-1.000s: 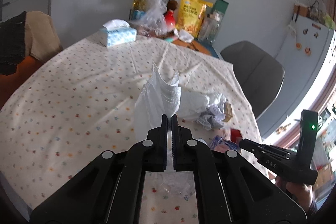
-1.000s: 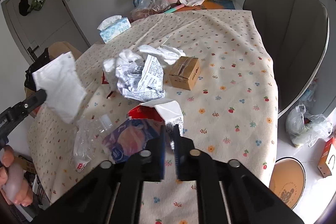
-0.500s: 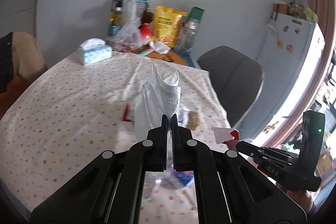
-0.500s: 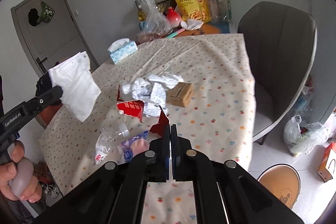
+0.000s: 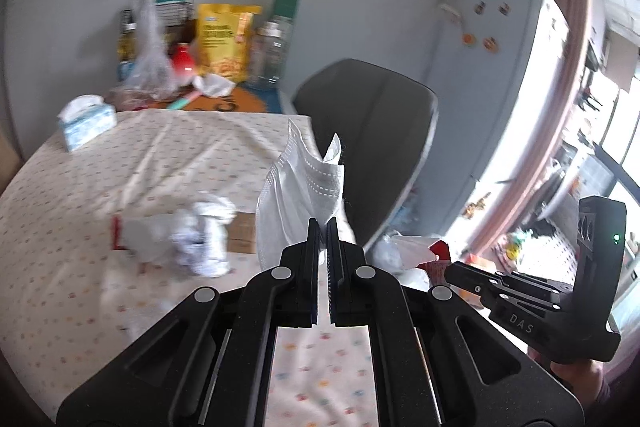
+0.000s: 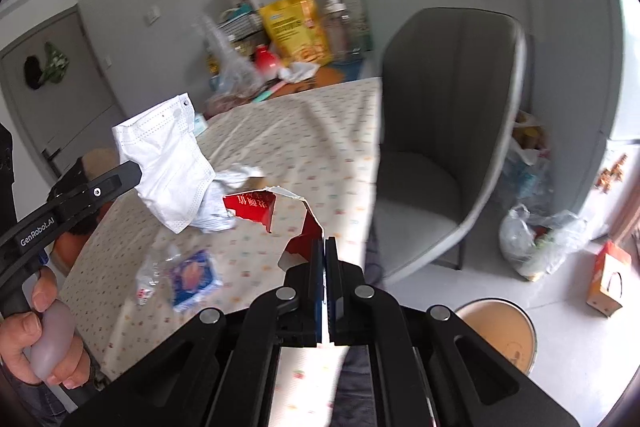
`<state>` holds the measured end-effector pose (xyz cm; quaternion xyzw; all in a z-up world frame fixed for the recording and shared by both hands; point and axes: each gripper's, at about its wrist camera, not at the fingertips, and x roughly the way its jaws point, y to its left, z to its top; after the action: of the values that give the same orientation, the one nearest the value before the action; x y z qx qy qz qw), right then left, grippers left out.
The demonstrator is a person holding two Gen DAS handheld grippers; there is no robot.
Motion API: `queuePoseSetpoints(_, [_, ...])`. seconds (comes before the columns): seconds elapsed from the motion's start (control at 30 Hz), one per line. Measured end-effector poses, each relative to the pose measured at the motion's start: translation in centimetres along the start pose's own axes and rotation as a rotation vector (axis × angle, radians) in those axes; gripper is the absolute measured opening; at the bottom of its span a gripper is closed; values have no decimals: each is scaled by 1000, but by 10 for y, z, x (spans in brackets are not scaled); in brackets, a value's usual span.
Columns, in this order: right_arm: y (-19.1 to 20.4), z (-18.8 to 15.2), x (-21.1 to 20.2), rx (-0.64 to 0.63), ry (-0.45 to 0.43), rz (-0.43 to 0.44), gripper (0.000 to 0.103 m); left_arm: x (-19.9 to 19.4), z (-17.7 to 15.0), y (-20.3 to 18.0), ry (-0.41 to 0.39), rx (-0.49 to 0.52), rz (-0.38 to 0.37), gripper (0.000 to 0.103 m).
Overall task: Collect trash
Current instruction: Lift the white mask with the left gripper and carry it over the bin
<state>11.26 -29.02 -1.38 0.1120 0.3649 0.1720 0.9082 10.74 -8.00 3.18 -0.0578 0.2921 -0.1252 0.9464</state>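
My left gripper is shut on a white face mask and holds it in the air above the table; the mask also shows in the right wrist view. My right gripper is shut on a torn red and white carton wrapper, lifted off the table near its right edge. Crumpled white paper, a small cardboard box, a clear plastic wrapper and a blue snack packet lie on the flowered tablecloth.
A grey chair stands right of the table. A round bin sits on the floor below it, with a plastic bag and an orange box nearby. A tissue box, bags and bottles crowd the table's far end.
Both grippers have swung right, toward the chair and the floor, carrying the mask and the red wrapper. The right gripper closed on the wrapper and lifted it off the table.
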Motion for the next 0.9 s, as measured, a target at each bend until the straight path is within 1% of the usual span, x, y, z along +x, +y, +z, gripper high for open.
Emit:
queuePoseSetpoints(0.2, [-48, -8, -11, 73, -5, -58, 3, 35, -3, -47, 59, 56, -68, 4])
queuePoseSetpoints(0.37, [-88, -17, -14, 134, -1, -103, 3, 62, -9, -78, 115, 85, -123, 4])
queuePoseSetpoints(0.5, [-114, -29, -12, 180, 10, -134, 3, 84, -16, -101, 155, 109, -142, 4])
queuePoseSetpoints(0.63, [-147, -45, -2, 233, 36, -173, 3, 114, -28, -121, 219, 118, -162, 4])
queuePoseSetpoints(0.83, [-195, -70, 24, 327, 95, -217, 3, 150, -48, -134, 301, 120, -169, 4])
queuePoseSetpoints(0.87, [-202, -73, 29, 339, 107, -221, 6, 155, -51, -135, 314, 118, -169, 4])
queuePoseSetpoints(0.9, [-208, -78, 32, 351, 117, -223, 6, 162, -55, -136, 333, 115, -170, 4])
